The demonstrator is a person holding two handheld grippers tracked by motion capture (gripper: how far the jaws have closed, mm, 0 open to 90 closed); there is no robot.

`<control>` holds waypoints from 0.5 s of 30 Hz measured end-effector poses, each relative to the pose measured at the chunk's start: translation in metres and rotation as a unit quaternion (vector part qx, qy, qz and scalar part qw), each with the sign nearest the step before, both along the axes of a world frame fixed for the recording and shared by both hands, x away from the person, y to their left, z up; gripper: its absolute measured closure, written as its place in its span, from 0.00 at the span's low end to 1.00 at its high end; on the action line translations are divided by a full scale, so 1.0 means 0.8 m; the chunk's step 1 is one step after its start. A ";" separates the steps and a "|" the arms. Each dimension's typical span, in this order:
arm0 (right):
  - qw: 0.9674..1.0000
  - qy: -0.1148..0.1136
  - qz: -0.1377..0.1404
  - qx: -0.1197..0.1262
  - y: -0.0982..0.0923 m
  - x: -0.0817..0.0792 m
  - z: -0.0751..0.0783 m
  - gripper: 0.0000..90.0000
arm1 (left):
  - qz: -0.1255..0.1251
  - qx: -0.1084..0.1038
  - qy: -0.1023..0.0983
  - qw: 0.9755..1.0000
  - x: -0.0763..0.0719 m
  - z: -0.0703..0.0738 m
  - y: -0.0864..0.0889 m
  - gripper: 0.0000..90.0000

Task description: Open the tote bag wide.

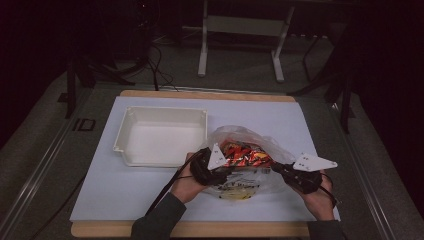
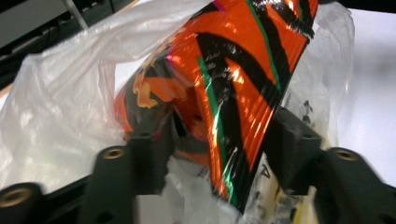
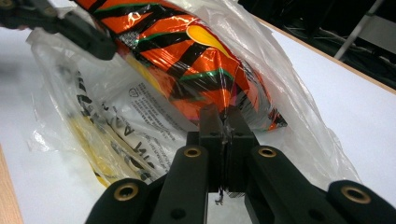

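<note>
White covering on the desk (image 1: 150,200) carries a tray (image 1: 131,131) at centre left. Lower centre, the right claw (image 3: 224,122) pinches the plastic bag (image 3: 299,140) shut-tight, likely to steady it. The left claw (image 2: 219,149) stands apart around the orange snack packet (image 2: 233,84) inside, pads not visibly pressing.

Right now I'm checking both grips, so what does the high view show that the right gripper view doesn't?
High view alone: the white tray beside the bag, and both hands, the left gripper at the orange snack packet. Right gripper view alone: the right gripper with its fingers pinched shut on the clear plastic bag. Both share the striped packet inside the bag on the white table.
</note>
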State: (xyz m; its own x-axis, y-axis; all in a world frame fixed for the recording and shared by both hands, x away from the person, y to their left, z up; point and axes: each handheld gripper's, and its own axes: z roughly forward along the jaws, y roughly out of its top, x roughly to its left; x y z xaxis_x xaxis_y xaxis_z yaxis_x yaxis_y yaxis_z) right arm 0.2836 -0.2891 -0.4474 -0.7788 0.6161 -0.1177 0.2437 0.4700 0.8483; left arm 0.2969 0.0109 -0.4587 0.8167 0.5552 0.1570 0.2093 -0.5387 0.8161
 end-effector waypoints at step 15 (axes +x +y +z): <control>0.999 0.011 -0.033 -0.008 -0.005 -0.005 -0.017 0.82 | -0.024 -0.020 0.009 0.999 0.012 0.019 0.004 0.86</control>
State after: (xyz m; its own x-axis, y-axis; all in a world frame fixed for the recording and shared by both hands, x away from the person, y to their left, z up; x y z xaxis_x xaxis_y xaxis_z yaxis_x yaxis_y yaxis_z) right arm 0.2793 -0.2928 -0.4608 -0.7390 0.6646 -0.1106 0.2931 0.4650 0.8354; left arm 0.3064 0.0139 -0.4437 0.8452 0.5206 0.1210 0.1984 -0.5159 0.8333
